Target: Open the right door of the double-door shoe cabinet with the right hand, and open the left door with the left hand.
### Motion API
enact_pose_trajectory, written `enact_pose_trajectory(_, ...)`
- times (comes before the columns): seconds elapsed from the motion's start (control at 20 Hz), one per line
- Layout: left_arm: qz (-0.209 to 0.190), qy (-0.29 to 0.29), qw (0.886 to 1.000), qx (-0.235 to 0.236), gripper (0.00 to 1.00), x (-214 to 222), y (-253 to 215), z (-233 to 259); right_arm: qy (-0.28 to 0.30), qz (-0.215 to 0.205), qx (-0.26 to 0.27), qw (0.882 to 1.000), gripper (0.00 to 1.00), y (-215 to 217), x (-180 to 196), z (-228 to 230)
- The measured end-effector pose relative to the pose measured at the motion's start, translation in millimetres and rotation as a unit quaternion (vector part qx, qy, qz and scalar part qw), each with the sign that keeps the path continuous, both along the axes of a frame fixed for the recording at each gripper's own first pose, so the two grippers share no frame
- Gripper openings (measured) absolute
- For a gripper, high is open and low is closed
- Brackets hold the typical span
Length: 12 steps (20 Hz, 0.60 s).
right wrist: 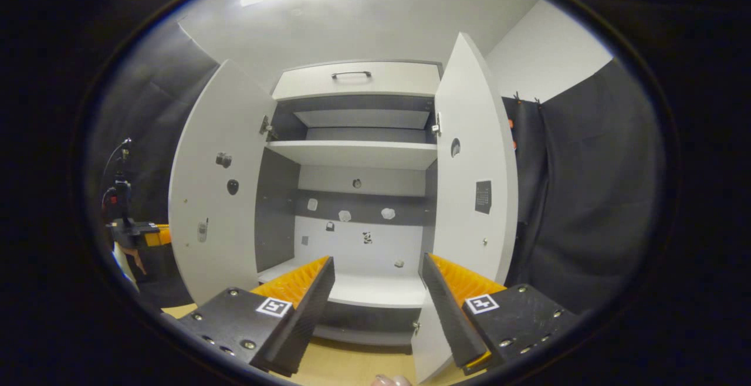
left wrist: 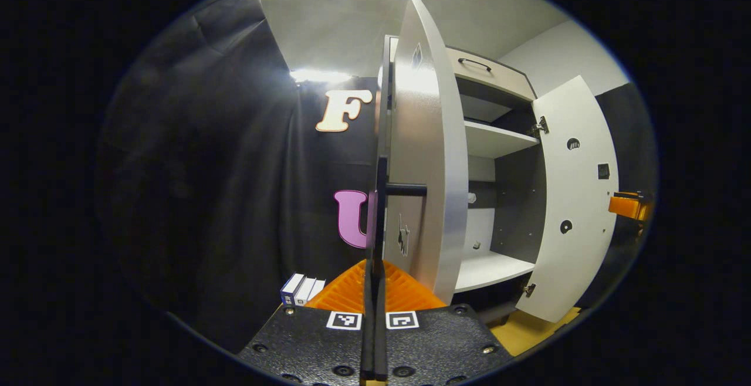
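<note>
the left gripper (left wrist: 374, 315) is closed flat on the handle (left wrist: 379, 210) of the shoe cabinet's (right wrist: 358, 139) left door (left wrist: 422, 157) (swung out), while the right door (right wrist: 475, 163) stands open and the right gripper (right wrist: 378, 310) gapes wide.

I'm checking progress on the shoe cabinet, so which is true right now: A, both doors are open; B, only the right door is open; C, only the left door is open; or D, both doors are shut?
A: in the right gripper view the left door and the right door both stand swung out, with the shelves showing between them.
</note>
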<state>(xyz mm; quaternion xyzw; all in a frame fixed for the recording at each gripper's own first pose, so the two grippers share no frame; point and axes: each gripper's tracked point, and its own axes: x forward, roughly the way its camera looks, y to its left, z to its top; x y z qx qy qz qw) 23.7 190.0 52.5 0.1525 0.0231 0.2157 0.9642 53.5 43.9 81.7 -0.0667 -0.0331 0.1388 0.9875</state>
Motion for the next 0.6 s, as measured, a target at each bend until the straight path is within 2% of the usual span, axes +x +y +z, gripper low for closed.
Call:
enact_pose_trajectory(0.1,-0.006,0.006,1.0,0.005,0.01,-0.7,0.8,-0.1,0.002,0.001,-0.003,1.0,0.92,4.3,-0.8,-1.8)
enact_pose_trajectory(0.2,-0.014,0.009,1.0,0.007,0.01,-1.1,0.4,-0.3,0.006,0.001,-0.005,1.0,0.89,8.0,0.3,-4.3)
enact_pose_trajectory(0.3,-0.018,0.007,1.0,0.0,0.0,0.0,-2.5,-0.8,0.014,0.001,-0.006,1.0,0.92,11.8,1.3,-8.5)
enact_pose_trajectory(0.35,-0.016,0.008,1.0,0.003,0.0,0.6,-2.9,-1.1,0.016,0.002,-0.006,1.0,0.89,13.4,1.0,-10.4)
enact_pose_trajectory(0.4,-0.011,0.013,1.0,0.012,0.0,-1.3,0.6,-1.0,0.017,0.003,-0.007,1.0,0.92,14.8,0.2,-10.9)
enact_pose_trajectory(0.6,-0.001,0.014,0.999,0.04,0.0,-3.5,7.2,3.1,0.018,0.002,-0.014,1.0,0.92,12.9,1.0,-13.5)
